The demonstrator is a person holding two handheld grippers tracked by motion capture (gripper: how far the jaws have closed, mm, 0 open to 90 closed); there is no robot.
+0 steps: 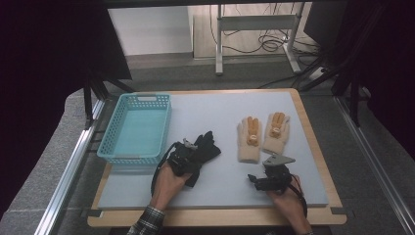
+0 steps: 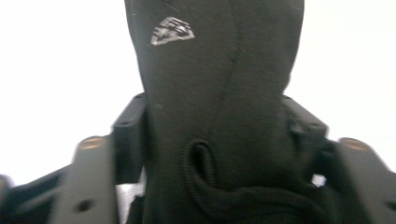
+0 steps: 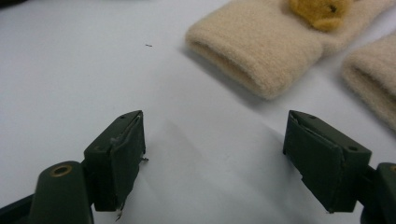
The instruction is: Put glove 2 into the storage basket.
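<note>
A black glove (image 1: 204, 148) lies crumpled on the pale mat, just right of the basket. My left gripper (image 1: 190, 149) is shut on it. In the left gripper view the black glove (image 2: 219, 93), with a small silver logo, sits between the two jaws of the left gripper (image 2: 219, 144), which press its sides. A pair of cream knitted gloves (image 1: 262, 134) with orange bear figures lies flat at centre right. My right gripper (image 1: 262, 177) rests low just in front of their cuffs. In its own view the right gripper (image 3: 215, 140) stands open over bare mat, with the cream glove cuff (image 3: 257, 65) ahead.
A turquoise plastic basket (image 1: 139, 96) stands at the left of the table with nothing in it. The pale mat (image 1: 220, 188) covers a wooden tabletop. Metal rails run along both sides, and a desk frame with cables stands beyond the far edge.
</note>
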